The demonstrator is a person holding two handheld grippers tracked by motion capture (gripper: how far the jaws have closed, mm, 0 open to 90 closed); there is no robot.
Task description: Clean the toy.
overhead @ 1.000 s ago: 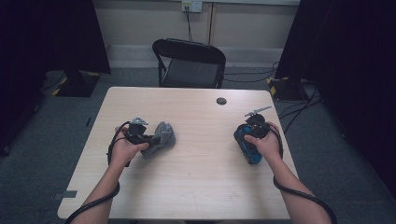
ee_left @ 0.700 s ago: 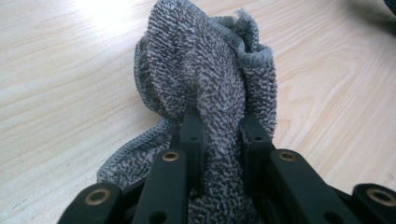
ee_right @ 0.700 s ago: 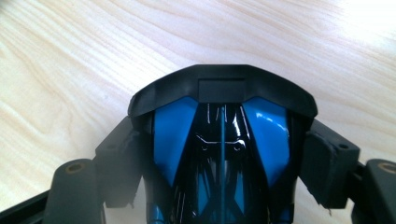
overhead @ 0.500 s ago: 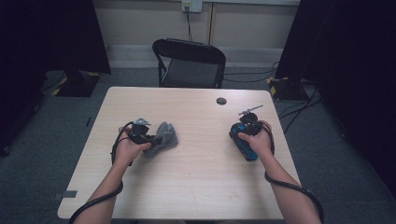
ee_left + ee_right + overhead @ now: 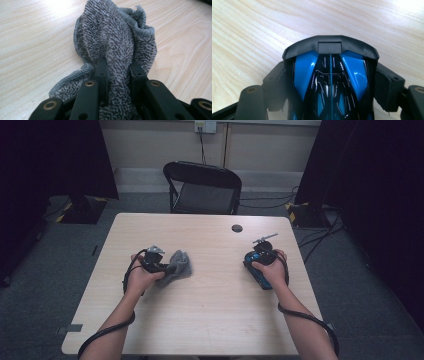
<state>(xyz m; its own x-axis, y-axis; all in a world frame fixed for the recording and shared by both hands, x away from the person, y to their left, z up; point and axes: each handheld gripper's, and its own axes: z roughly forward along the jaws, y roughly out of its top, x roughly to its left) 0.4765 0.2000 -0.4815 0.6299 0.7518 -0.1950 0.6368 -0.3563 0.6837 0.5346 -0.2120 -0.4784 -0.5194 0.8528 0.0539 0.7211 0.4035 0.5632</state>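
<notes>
Both tools are gripping: the left tool (image 5: 117, 75) is pinched nearly shut on the grey cloth (image 5: 117, 37), while the right tool (image 5: 329, 82), jaws wide around the blue toy car (image 5: 329, 75), has sunk toward the tabletop (image 5: 215, 320) since a second ago, so wiping looks close. From above, cloth (image 5: 177, 265) and car (image 5: 260, 265) sit well apart; the gripper views show each clamp.

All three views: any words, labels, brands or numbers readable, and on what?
None can be read.
Toy car: blue and black with fine white lines, no lettering.
Cloth: plain grey, no tag in sight.
Table: bare wood grain.
Wall outlet: too small to tell any marking.
</notes>
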